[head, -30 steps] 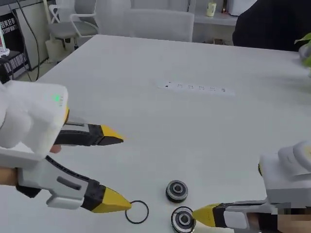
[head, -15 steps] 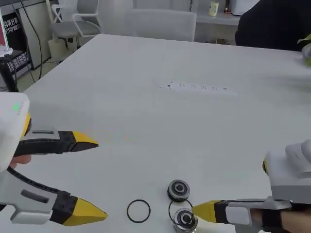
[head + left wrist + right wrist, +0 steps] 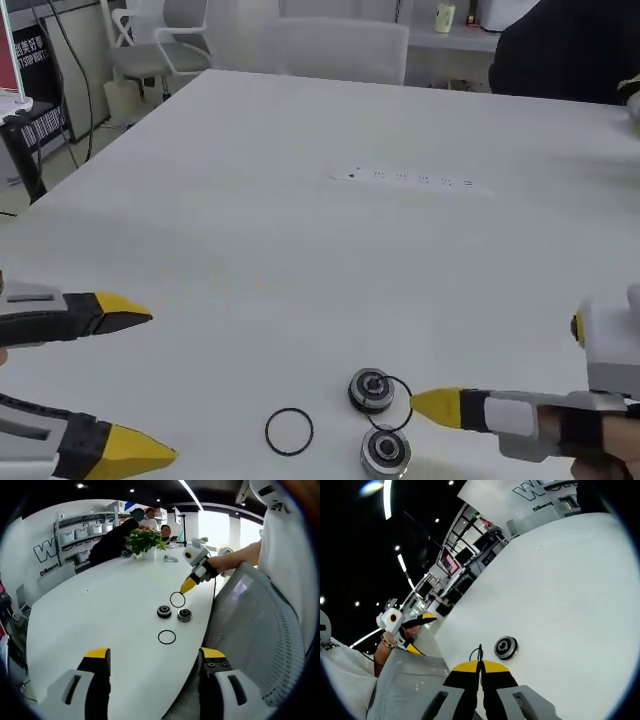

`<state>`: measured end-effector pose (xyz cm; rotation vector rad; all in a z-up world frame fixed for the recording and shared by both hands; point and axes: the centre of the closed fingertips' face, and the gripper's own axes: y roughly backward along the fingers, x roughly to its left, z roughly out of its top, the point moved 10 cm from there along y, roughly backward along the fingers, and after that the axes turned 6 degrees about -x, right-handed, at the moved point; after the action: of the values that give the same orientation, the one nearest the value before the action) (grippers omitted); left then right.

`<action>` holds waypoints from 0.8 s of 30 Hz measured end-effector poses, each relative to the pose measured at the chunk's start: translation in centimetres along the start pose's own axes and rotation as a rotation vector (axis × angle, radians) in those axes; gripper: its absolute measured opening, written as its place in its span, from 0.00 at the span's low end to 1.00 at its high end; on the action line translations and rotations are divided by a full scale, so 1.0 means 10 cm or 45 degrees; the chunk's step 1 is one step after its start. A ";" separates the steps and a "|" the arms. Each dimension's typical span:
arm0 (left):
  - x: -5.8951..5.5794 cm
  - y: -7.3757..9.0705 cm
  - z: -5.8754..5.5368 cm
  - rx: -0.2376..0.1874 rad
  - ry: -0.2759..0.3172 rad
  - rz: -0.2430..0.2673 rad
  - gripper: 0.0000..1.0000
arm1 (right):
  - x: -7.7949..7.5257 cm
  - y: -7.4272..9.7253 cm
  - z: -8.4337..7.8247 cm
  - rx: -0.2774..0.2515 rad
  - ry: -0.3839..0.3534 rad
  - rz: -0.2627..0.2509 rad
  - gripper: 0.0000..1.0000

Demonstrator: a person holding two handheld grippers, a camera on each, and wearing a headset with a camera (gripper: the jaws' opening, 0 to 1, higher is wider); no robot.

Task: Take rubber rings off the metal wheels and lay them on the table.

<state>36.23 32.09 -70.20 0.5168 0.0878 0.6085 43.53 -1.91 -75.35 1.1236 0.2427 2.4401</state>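
Right hand-held gripper (image 3: pixel 425 405): jaws pressed together, with a thin black held rubber ring (image 3: pixel 177 599) pinched at the yellow tips. In the right gripper view the ring is edge-on, a dark line just above the closed tips.
Held ring, position: it hangs from the tips. In the left gripper view it is apart from both wheels. In the head view its outline overlaps the far wheel.
Left hand-held gripper (image 3: pixel 155 656): jaws spread wide with nothing between them. It sits over the near-left part of the surface, well apart from the wheels.
Far metal wheel (image 3: pixel 371 390): lies flat on the surface, with its silver hub facing up inside a dark outer band.
Near metal wheel (image 3: pixel 385 450): lies flat, just beside the far wheel and closer to the surface's near edge.
Loose rubber ring (image 3: pixel 289 431): flat on the surface, left of the two wheels and touching neither.
Surface (image 3: pixel 300 250): a white tabletop.
Power strip (image 3: pixel 410 181): a flat white row of sockets toward the middle of the surface, well beyond the wheels.
Background: a potted plant (image 3: pixel 145 541) stands at the far end of the surface, and a grey mesh chair (image 3: pixel 250 625) stands beside its edge.
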 end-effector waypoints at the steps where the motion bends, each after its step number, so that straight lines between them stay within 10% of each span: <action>1: 0.00 0.01 -0.01 -0.002 0.006 0.005 0.69 | -0.01 0.01 0.02 -0.020 -0.013 0.001 0.00; 11: -0.08 -0.02 -0.15 0.013 0.058 0.001 0.70 | 0.02 0.15 0.16 -0.193 -0.120 0.004 0.00; 24: -0.09 0.06 -0.26 0.003 0.114 0.043 0.71 | 0.25 0.19 0.40 -0.227 0.033 0.020 0.00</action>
<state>34.59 33.16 -72.26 0.4939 0.1648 0.6648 44.50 -2.56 -70.40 1.0199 0.0233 2.4361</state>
